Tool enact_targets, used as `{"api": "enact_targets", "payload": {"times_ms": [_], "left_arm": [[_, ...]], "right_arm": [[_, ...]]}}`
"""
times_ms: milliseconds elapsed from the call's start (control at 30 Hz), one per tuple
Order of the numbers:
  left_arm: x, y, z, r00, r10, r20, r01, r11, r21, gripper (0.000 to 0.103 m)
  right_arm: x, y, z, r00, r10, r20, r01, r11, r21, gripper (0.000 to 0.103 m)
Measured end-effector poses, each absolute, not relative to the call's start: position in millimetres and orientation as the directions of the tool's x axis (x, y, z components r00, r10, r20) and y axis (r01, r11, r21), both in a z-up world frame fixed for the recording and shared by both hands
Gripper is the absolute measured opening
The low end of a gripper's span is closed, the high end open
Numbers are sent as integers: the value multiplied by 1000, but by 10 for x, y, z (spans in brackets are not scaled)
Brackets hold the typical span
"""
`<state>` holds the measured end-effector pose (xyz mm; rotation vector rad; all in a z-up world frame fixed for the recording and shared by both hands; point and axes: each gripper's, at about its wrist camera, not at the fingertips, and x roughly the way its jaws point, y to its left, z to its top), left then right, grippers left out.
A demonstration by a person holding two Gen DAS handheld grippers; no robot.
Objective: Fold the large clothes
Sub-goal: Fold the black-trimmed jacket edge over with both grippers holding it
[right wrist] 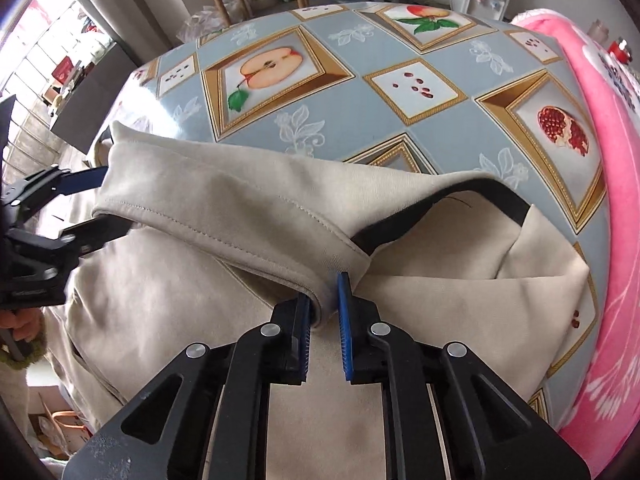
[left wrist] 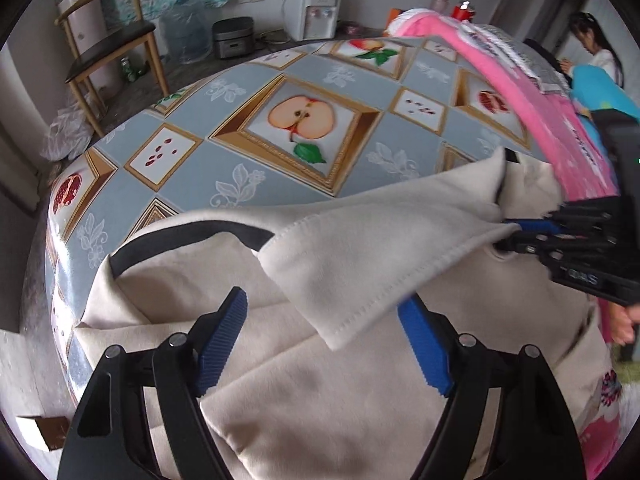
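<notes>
A large beige garment (left wrist: 320, 408) with a black neckline trim (left wrist: 192, 236) lies on the table near its front edge. One sleeve (left wrist: 380, 248) is lifted and stretched across it. My left gripper (left wrist: 324, 344) is open, its blue pads (left wrist: 222, 344) on either side of the sleeve's stitched hem without pressing on it. My right gripper (left wrist: 508, 234) is shut on the sleeve's other end. In the right wrist view the right gripper (right wrist: 324, 320) pinches a fold of the sleeve (right wrist: 224, 192), and the left gripper (right wrist: 96, 204) straddles the cuff at the left.
The fruit-patterned tablecloth (left wrist: 240, 152) is bare beyond the garment. A pink blanket (left wrist: 552, 120) runs along the table's right side. Past the table stand a wooden chair (left wrist: 108, 40), a water dispenser (left wrist: 316, 12) and a person (left wrist: 596, 48) at the far right.
</notes>
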<state>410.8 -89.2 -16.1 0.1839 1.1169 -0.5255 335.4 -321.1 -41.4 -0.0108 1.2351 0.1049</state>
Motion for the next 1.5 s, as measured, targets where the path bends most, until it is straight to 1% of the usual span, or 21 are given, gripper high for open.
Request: {"api": "enact_targets", "payload": {"times_ms": [167, 200, 267, 333, 400, 433, 500, 533, 633, 700, 767, 833, 900, 967, 1033, 1133, 1167, 1300, 1367, 1433, 1500], "left_arm": [[3862, -745, 176, 352, -439, -827, 546, 814, -200, 75], [3862, -715, 246, 362, -471, -804, 543, 808, -228, 76], [3944, -689, 334, 398, -495, -772, 504, 822, -266, 76], [4119, -755, 301, 411, -465, -784, 451, 851, -269, 76], [4321, -873, 142, 390, -404, -827, 393, 886, -247, 76], [4407, -938, 25, 372, -371, -851, 379, 898, -226, 76], [4485, -1018, -181, 361, -302, -882, 368, 915, -163, 76], [4495, -1039, -263, 351, -286, -892, 371, 917, -147, 76], [4450, -1002, -340, 362, -288, -886, 379, 914, -142, 76], [4424, -991, -355, 363, -291, -885, 399, 907, -135, 76], [4393, -976, -358, 367, -285, -885, 416, 902, -118, 76], [4353, -980, -353, 379, -277, -883, 441, 893, -91, 76], [4320, -982, -353, 384, -273, -882, 454, 888, -76, 76], [4286, -977, -367, 383, -274, -882, 468, 881, -70, 76], [4256, -965, -377, 386, -275, -881, 482, 874, -61, 76], [4220, -916, -324, 399, -286, -871, 495, 867, -58, 76], [4208, -887, -278, 409, -302, -861, 495, 866, -69, 76], [4166, -770, -54, 443, -396, -804, 496, 856, -148, 76], [4173, -781, -64, 420, -399, -815, 488, 857, -168, 75], [4218, -811, -180, 360, -366, -858, 457, 871, -180, 65], [4250, -792, -291, 310, -354, -883, 417, 885, -208, 59]], "right_arm": [[3291, -3170, -403, 341, 53, -939, -126, 992, 10, 12], [3274, -3163, -413, 344, 44, -938, -138, 990, -4, 12], [3248, -3126, -425, 348, 21, -937, -159, 987, -37, 12], [3222, -3114, -435, 354, 7, -935, -170, 984, -57, 12], [3207, -3096, -428, 356, -9, -934, -177, 981, -77, 14], [3200, -3087, -419, 356, -16, -934, -178, 980, -85, 17], [3146, -3090, -332, 375, -34, -926, -184, 977, -110, 33], [3106, -3098, -251, 394, -35, -918, -187, 975, -118, 35], [2989, -3133, 92, 454, 31, -890, -201, 977, -69, 38], [2965, -3165, 315, 494, 101, -864, -211, 977, -6, 38], [3035, -3172, 463, 516, 200, -833, -227, 970, 92, 38], [3178, -3174, 478, 512, 281, -811, -227, 956, 188, 34], [3331, -3106, 360, 491, 313, -813, -213, 948, 236, 18], [3444, -3023, 163, 448, 338, -828, -198, 940, 277, 12], [3507, -2947, -90, 393, 355, -848, -181, 934, 307, 10], [3536, -2868, -462, 316, 335, -888, -147, 942, 303, 9], [3523, -2880, -490, 334, 344, -877, -147, 939, 312, 9], [3531, -2922, -472, 318, 364, -876, -124, 932, 342, 9], [3517, -2912, -431, 319, 358, -878, -120, 934, 337, 9], [3468, -2952, -345, 326, 381, -865, -108, 924, 366, 20], [3389, -3054, -180, 373, 391, -841, -92, 918, 386, 52]]}}
